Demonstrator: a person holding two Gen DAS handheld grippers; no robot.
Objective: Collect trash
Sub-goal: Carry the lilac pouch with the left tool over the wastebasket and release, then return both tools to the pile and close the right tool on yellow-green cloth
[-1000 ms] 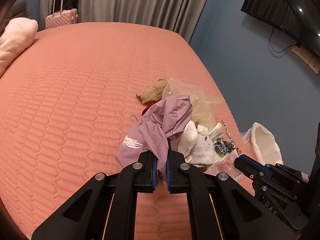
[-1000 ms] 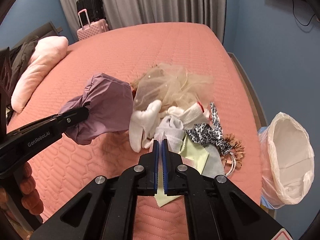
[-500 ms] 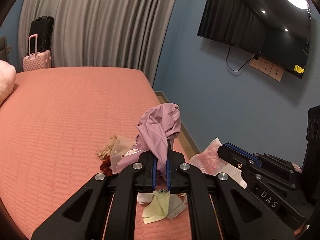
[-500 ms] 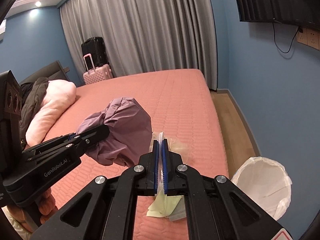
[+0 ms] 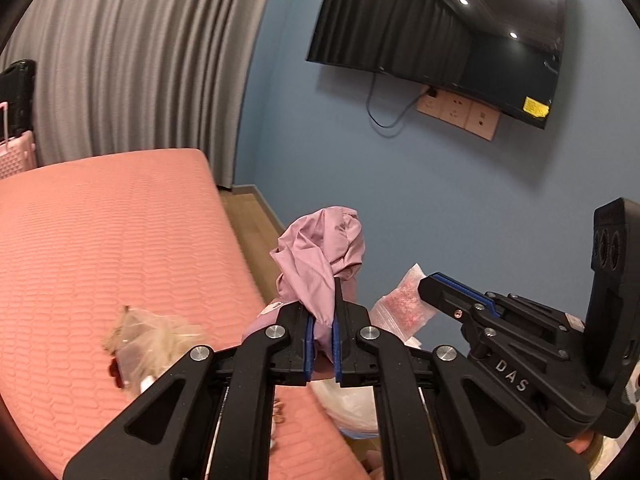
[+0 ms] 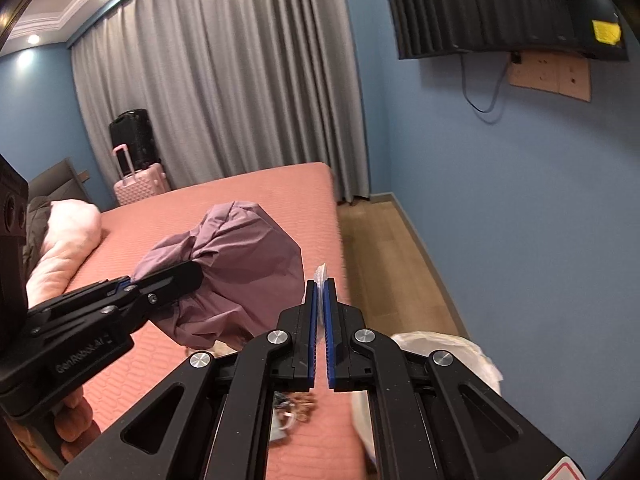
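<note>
A blue-walled bedroom is seen, with grey curtains (image 6: 224, 92) at the far end and a dark television (image 5: 436, 36) mounted high on the right wall. A salmon quilted bed (image 5: 112, 248) fills the left of both views. The left tongs (image 5: 321, 320) are clamped on a bunched purple garment (image 5: 320, 256), which is held up above the near right edge of the bed. The right tongs (image 6: 320, 304) are pressed together on a clear plastic packet (image 6: 321, 272), of which only a thin edge is seen between the blue pads; in the left wrist view the same packet (image 5: 402, 300) is shown with pink contents, held in the air beside the garment. A white-lined trash bin (image 6: 444, 348) stands on the wooden floor just below and right of the right tongs. A tangle of sheer beige fabric (image 5: 156, 340) lies on the bed at near left. A pink suitcase (image 6: 140, 184) and a black one (image 6: 134, 136) stand by the curtains, and a pale pink pillow (image 6: 68, 236) lies at far left.
</note>
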